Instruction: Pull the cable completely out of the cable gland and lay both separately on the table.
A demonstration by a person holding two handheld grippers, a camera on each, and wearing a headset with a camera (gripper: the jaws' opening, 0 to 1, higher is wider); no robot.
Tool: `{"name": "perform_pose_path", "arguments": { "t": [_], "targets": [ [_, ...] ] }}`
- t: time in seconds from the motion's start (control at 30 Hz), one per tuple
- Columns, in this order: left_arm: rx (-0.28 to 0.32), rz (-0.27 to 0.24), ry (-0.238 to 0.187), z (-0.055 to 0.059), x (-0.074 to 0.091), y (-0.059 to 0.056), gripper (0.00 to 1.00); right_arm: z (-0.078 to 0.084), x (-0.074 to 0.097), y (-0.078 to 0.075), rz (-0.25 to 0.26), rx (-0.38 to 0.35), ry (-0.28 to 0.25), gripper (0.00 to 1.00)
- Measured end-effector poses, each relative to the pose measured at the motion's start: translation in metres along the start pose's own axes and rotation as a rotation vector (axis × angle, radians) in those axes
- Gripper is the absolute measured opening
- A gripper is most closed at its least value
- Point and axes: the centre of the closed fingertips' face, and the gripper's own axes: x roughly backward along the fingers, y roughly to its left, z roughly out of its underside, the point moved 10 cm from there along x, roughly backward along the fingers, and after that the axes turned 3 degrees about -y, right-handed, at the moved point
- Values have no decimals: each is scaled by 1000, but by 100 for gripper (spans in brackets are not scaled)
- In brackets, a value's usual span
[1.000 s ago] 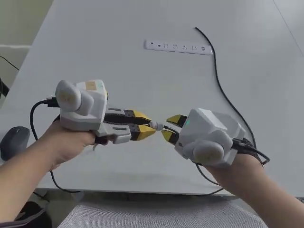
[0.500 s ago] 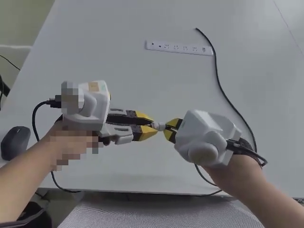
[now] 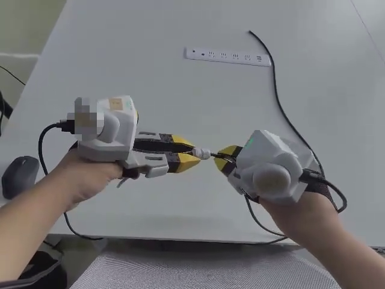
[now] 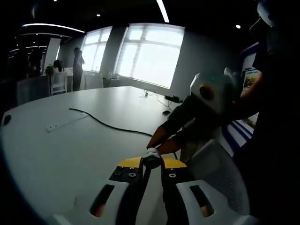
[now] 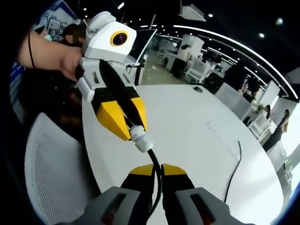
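A small white cable gland (image 3: pixel 203 154) hangs over the table's near edge, with my left gripper (image 3: pixel 192 159) shut on it from the left. A thin black cable (image 3: pixel 214 157) runs out of the gland's right end into my right gripper (image 3: pixel 224 159), which is shut on it. In the left gripper view the gland (image 4: pixel 152 157) sits between the yellow-tipped jaws of the left gripper (image 4: pixel 152 165). From the right gripper (image 5: pixel 157 169), the cable (image 5: pixel 155 164) leads up to the gland (image 5: pixel 140 138). A short stretch of cable is bare between the two grippers.
A white power strip (image 3: pixel 227 57) lies far back on the grey table (image 3: pixel 150 78), and its black cord (image 3: pixel 281 111) curves down the right side. A dark mouse (image 3: pixel 18 176) sits at the left edge. A mesh chair seat (image 3: pixel 180 271) is below the front edge.
My right gripper has drawn a little to the right, away from the gland, baring a short length of cable. Both grippers sit slightly higher in the picture.
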Motion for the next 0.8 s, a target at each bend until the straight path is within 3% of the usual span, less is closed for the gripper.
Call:
{"name": "perform_pose_path", "arguments": {
  "t": [0.07, 0.33, 0.57, 0.8],
  "targets": [
    [-2, 0, -2, 0, 0, 1, 15, 3, 0, -3, 3, -57, -1, 0],
    [-1, -5, -3, 0, 1, 3, 15, 17, -2, -10, 13, -170, 12, 0],
    [1, -6, 0, 1, 0, 3, 15, 36, -5, -15, 19, -370, 10, 0],
    [3, -9, 3, 2, 0, 3, 15, 52, -7, -19, 37, -505, 34, 0]
  ]
}}
